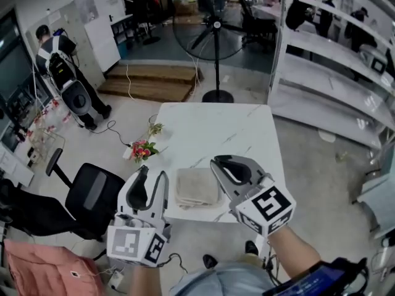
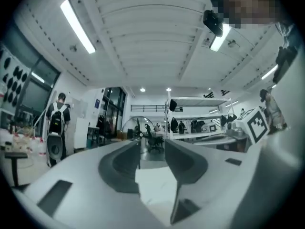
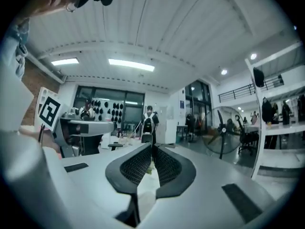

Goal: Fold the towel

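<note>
A beige towel (image 1: 196,187) lies folded in a small square near the front edge of the white marble table (image 1: 216,131). It shows only in the head view. Both grippers are held up off the table, close to the camera, and point level out into the room. My left gripper (image 1: 153,172) (image 2: 152,144) hangs left of the towel, its jaws apart with nothing between them. My right gripper (image 1: 217,161) (image 3: 152,147) hangs over the towel's right edge, with its ribbed pads (image 3: 136,165) pressed together on nothing.
A small bunch of flowers (image 1: 143,148) lies at the table's left edge. A black office chair (image 1: 92,193) stands to the left, a floor fan (image 1: 216,23) behind the table, white shelves (image 1: 333,73) to the right. A person with a backpack (image 1: 58,60) stands far left.
</note>
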`<state>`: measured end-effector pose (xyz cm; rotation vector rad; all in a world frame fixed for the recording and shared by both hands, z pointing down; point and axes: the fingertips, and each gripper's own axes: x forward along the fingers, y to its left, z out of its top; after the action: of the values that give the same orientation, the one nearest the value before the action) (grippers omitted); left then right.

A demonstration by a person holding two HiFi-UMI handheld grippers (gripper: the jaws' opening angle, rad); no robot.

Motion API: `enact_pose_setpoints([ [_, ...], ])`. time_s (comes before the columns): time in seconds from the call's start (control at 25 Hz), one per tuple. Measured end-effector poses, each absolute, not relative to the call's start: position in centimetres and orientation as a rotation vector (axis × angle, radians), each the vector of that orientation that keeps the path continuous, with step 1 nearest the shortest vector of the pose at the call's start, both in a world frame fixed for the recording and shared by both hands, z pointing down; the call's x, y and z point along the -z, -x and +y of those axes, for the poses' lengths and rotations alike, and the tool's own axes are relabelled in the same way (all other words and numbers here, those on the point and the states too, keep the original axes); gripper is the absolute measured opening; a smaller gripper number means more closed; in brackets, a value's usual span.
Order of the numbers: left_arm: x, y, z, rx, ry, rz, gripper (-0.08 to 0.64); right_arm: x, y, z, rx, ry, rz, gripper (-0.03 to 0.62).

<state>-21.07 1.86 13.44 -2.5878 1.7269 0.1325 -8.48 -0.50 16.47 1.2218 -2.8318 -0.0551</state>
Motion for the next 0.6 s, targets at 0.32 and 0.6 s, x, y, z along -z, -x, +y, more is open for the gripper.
enact_pose_setpoints([
  [0.32, -9.9, 20.3, 3.2, -0.201, 2.429, 1.819, 0.015, -13.0, 9.0, 2.0, 0.232, -1.330, -2.826, 0.015],
  [0.6, -11.2, 20.2, 3.6, -0.190, 2.423, 1.859, 0.012, -12.9, 9.0, 2.5, 0.264, -1.340, -2.827, 0.014],
])
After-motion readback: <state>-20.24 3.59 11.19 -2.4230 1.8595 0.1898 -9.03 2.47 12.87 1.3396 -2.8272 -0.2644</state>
